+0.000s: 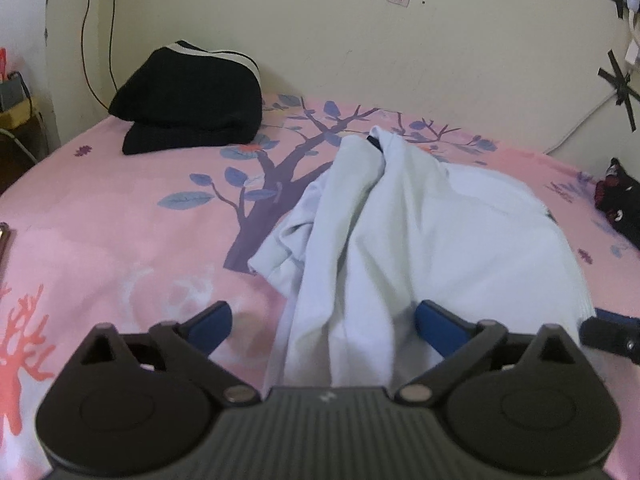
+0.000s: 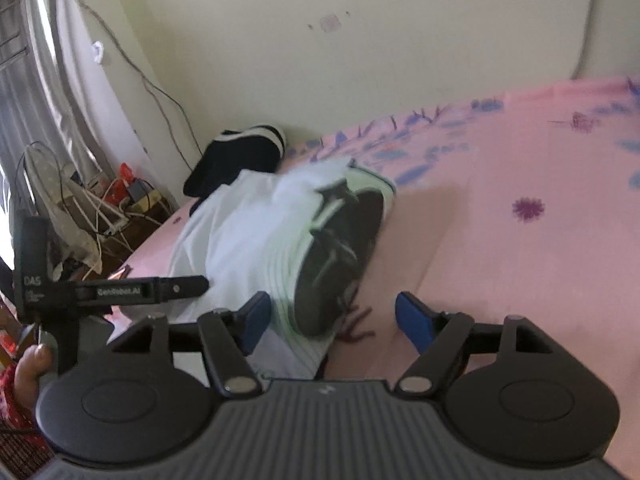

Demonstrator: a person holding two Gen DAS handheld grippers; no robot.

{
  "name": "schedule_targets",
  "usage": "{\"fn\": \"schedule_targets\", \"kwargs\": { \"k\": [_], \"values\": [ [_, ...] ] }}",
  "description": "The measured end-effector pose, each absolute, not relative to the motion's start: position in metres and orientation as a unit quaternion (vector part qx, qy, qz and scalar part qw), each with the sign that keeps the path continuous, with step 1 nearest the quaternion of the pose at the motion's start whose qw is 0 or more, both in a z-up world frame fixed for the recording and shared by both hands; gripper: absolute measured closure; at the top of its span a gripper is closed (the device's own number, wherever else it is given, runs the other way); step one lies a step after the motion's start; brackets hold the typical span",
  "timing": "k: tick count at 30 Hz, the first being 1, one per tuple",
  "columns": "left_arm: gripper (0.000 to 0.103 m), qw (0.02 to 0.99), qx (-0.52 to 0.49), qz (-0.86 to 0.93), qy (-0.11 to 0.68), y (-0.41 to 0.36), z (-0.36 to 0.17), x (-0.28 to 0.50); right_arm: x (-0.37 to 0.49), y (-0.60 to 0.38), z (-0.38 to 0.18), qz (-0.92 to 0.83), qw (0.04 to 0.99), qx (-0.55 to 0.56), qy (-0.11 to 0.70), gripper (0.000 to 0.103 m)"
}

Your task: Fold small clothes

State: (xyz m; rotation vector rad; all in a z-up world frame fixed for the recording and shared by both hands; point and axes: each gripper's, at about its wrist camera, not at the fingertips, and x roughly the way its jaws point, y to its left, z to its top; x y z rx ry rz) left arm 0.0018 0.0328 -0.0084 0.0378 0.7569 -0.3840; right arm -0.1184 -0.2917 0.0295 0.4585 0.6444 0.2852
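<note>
A pale, crumpled small garment (image 1: 420, 232) lies on the pink printed bedsheet (image 1: 120, 208). Its near folds run down between the blue pads (image 1: 214, 320) of my left gripper (image 1: 324, 324), whose jaws stand wide open and press on nothing. From the right wrist view the same garment (image 2: 240, 232) shows a dark round print (image 2: 340, 252). Its near hem lies between the fingers of my right gripper (image 2: 334, 320), which is also open, with its blue pads (image 2: 414, 322) apart from the cloth.
A folded black garment with white stripes (image 1: 192, 100) sits by the wall at the bed's far left corner. Another dark item (image 1: 620, 200) lies at the right edge. Cables and clutter (image 2: 100, 200) stand beside the bed. A hand (image 2: 34, 364) grips the other tool's black frame (image 2: 120, 290).
</note>
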Motion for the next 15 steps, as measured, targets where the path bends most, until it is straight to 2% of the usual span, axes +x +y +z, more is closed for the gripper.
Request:
{"fn": "schedule_targets", "kwargs": {
  "k": [5, 15],
  "values": [
    [0.000, 0.917, 0.038, -0.180, 0.353, 0.0265, -0.0123, -0.0016, -0.1185, -0.2910, 0.0273, 0.151, 0.910, 0.225, 0.313, 0.014],
    [0.000, 0.920, 0.037, -0.178, 0.347, 0.0255, -0.0129, -0.0040, -0.1193, -0.2888, 0.0285, 0.154, 0.911, 0.219, 0.314, 0.014]
  ]
}}
